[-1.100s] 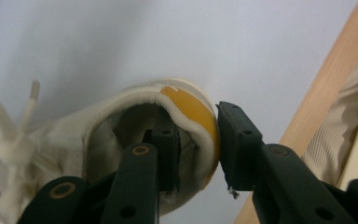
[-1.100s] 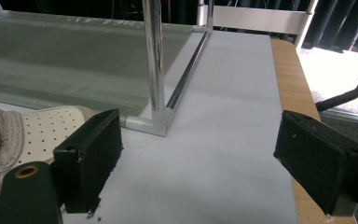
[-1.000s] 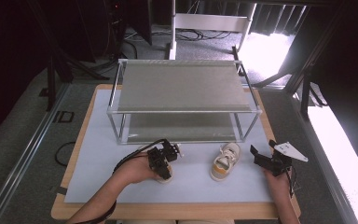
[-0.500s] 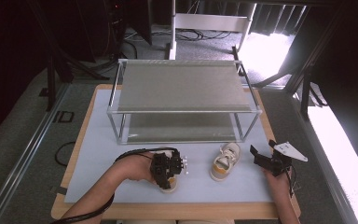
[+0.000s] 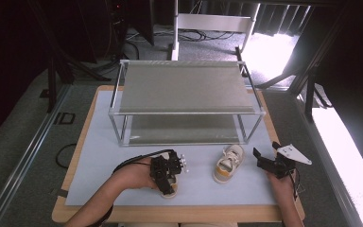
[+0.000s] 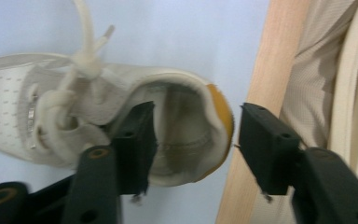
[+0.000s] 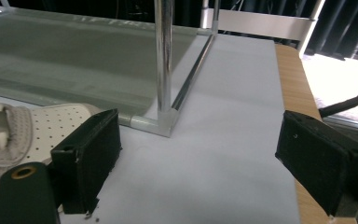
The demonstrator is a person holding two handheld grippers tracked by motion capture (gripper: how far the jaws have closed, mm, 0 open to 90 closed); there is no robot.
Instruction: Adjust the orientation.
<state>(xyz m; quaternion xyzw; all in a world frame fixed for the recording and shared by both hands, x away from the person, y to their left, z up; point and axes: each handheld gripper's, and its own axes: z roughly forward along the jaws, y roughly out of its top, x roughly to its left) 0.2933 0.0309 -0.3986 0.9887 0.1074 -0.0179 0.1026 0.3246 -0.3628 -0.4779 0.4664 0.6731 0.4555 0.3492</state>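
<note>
The left tool [image 6: 193, 149] hangs over the near shoe [image 6: 107, 126], which lies close to the front edge of the tabletop [image 5: 123, 213], heel toward the person. Its jaws have just been opening and now stand about half apart: one sits inside the shoe's mouth, the other outside the orange heel, and the heel wall is between them with a gap on the outer side. As far as the left gripper view lets me judge, neither pad presses on it. The shoe's long axis runs from the heel at the jaws away toward the shelf rack [image 5: 184, 111], toe and laces [image 6: 81, 60] at the far end.

Farther out and to the right, the second shoe [image 5: 228, 163] stands just in front of the rack, toe toward it. The right tool [image 5: 264, 161] rests to that shoe's right, jaws wide and empty, and is plainly the nearer hand for it; the shoe lies to its left, near the rack's corner post [image 7: 164, 60].
</note>
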